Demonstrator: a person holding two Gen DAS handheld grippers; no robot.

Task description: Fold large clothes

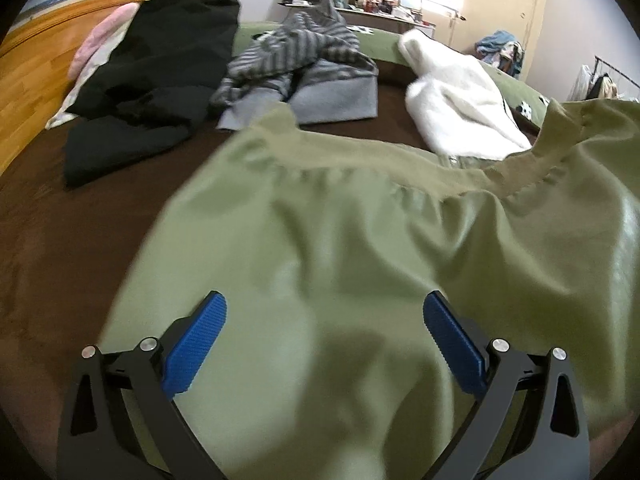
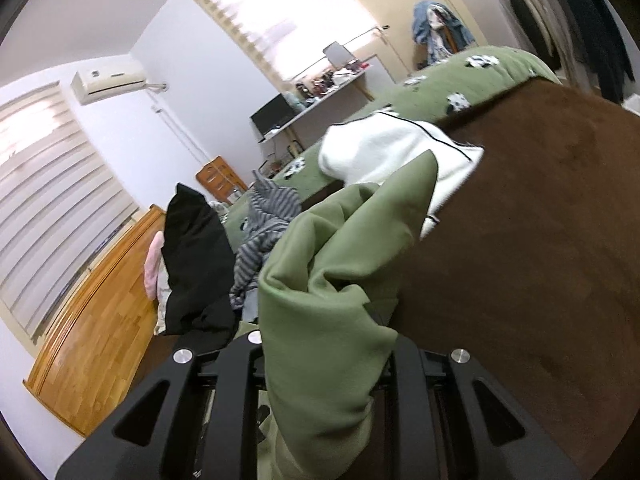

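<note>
The right gripper (image 2: 326, 344) clamped the green garment (image 2: 340, 264); the left gripper (image 1: 325, 330) stood apart above it.

Olive-green garment (image 1: 340, 216) lying rumpled across near part of bed's brown cover (image 1: 60, 248), gathered seam band running across it; one bunched fold (image 2: 332, 280) standing up, creased, pinched between right jaws.

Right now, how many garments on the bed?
4: green garment nearest, pinched by the right gripper; black one far left; striped grey one middle; white one right. More may be hidden.
</note>
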